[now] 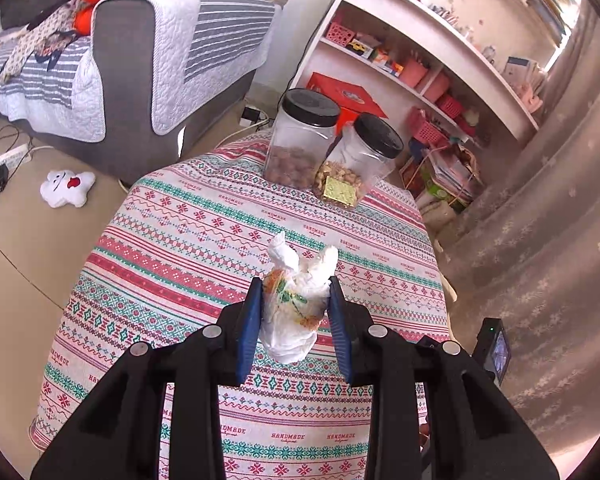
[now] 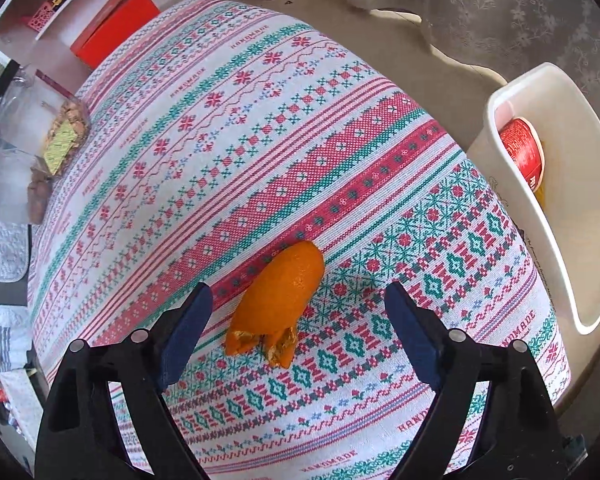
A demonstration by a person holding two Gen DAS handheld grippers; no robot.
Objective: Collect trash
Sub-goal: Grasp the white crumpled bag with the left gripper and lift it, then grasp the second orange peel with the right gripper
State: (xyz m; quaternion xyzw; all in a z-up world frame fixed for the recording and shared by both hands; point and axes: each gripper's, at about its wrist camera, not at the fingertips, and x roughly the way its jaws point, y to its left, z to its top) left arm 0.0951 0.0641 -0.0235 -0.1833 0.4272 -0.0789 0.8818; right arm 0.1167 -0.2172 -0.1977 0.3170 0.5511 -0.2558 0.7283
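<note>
In the middle of the left wrist view, my left gripper [image 1: 295, 296] was pinching a crumpled plastic wrapper [image 1: 292, 312] between its blue pads, the wad hanging clear above the patterned tablecloth [image 1: 188, 240]. It looked nearly weightless and soft, crushing to whatever shape the pads gave it, so I judged the grip across its bulk safer than one on the loose twisted ears at the top, which could slide out.

In the right wrist view my right gripper [image 2: 298, 320] stood spread wide, pads on either side of the orange peel [image 2: 284, 288] lying on the cloth at lower centre, not touching it. The peel seemed light, leathery and a little springy, curled into a hollow shell with ragged flaps at the near end. I reckoned it best taken across the domed middle, as the flaps might tear. The white bin [image 2: 560, 200] sat at the right edge, a red can [image 2: 522, 152] already inside.
</note>
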